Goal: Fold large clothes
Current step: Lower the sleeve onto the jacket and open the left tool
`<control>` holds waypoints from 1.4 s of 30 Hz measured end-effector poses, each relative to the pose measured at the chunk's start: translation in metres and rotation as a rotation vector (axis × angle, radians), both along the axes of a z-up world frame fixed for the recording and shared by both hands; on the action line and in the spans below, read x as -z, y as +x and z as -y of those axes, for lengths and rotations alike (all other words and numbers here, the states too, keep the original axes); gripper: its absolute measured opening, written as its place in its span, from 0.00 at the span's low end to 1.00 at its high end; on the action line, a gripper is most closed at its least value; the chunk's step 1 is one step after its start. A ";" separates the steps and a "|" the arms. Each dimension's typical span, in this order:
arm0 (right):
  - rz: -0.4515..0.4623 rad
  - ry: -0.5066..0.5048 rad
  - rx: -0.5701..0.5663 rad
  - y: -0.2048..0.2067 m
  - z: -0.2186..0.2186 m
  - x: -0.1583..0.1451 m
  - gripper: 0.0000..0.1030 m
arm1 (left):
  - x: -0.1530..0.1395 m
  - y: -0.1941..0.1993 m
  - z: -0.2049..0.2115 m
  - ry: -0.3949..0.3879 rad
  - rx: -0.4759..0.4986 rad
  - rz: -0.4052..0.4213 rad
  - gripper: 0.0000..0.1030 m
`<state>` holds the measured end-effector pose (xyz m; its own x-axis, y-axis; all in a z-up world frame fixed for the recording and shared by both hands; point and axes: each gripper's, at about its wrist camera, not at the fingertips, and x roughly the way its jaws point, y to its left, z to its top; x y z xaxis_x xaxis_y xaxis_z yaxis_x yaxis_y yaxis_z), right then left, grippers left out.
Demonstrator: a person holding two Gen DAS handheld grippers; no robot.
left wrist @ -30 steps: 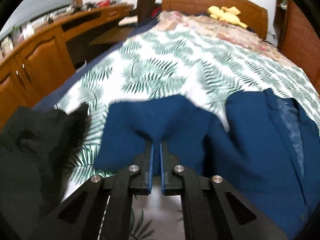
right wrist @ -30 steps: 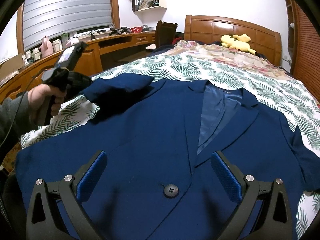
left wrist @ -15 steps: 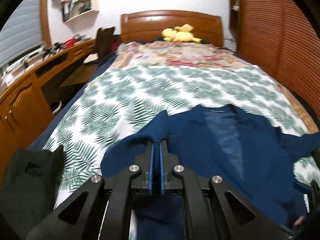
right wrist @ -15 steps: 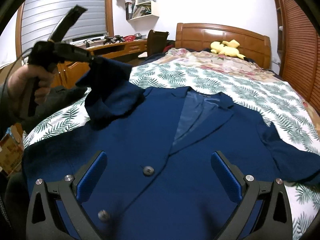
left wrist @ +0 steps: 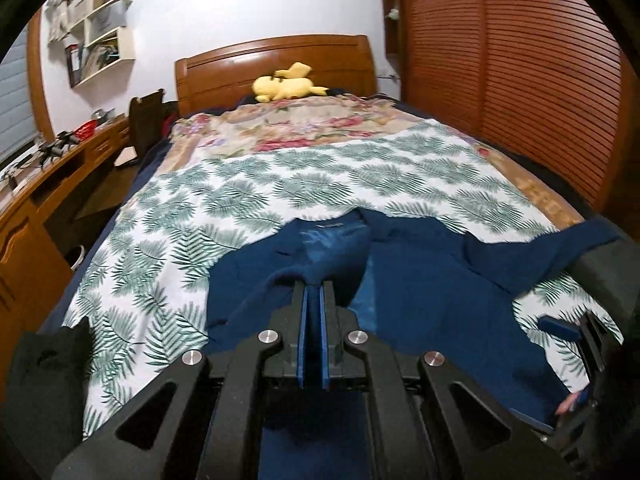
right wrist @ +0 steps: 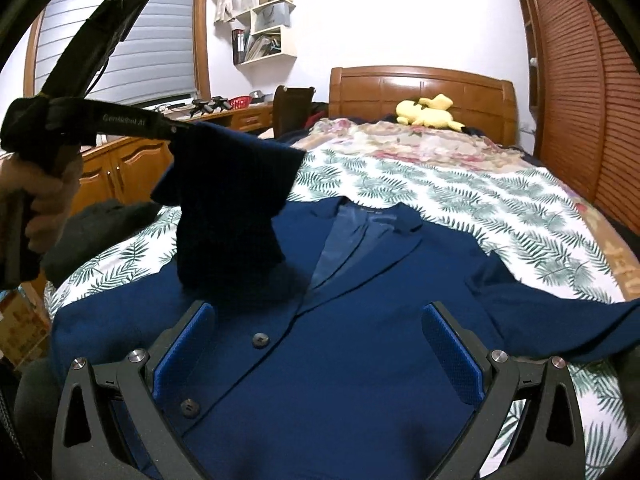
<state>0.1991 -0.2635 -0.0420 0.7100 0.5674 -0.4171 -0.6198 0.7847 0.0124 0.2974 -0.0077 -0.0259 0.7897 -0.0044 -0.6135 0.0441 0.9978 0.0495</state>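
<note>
You are working on a dark blue jacket (right wrist: 360, 360) that is lying front-up on the fern-print sheet (right wrist: 500, 208) at the near end of the bed. Its fabric is looking plain and matte, with two dark buttons (right wrist: 260, 339) showing down the front edge and a paler blue lining (right wrist: 340, 240) showing between the open lapels. The collar is pointing toward the wooden headboard (right wrist: 420, 84) and the hem is coming toward you, so the long axis is running along the length of the bed. One sleeve (right wrist: 560, 320) is lying spread out to the side on the sheet. The other sleeve (right wrist: 228, 208) is hanging in the air over the chest of the jacket, its cuff end drooping down. Your left gripper (right wrist: 176, 130) is pinching that raised sleeve, its blue pads pressed together on the cloth, and your hand (right wrist: 44, 196) is gripping its handle. Your right gripper (right wrist: 320, 344) is hovering above the lower front of the jacket with its fingers spread wide and nothing between them. A yellow plush toy (right wrist: 428, 112) is lying at the headboard.
</note>
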 end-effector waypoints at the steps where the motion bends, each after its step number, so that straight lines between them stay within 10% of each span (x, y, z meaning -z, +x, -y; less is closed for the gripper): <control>1: 0.001 -0.001 0.006 -0.001 0.001 0.000 1.00 | 0.002 -0.002 0.004 -0.007 0.014 -0.003 0.06; 18: 0.001 0.017 0.012 -0.007 0.006 -0.005 1.00 | 0.049 -0.051 0.031 -0.076 0.095 -0.073 0.07; 28: -0.055 -0.007 -0.028 0.006 -0.015 0.001 1.00 | 0.057 -0.091 -0.001 -0.117 0.042 0.023 0.72; 42: -0.192 -0.104 -0.224 0.023 -0.075 0.033 0.88 | 0.089 -0.133 -0.064 -0.131 -0.060 0.057 0.73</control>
<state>0.2218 -0.1888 -0.0751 0.4751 0.6480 -0.5953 -0.7714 0.6322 0.0726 0.1642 0.0560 -0.1150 0.8244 -0.0331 -0.5650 -0.0154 0.9966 -0.0808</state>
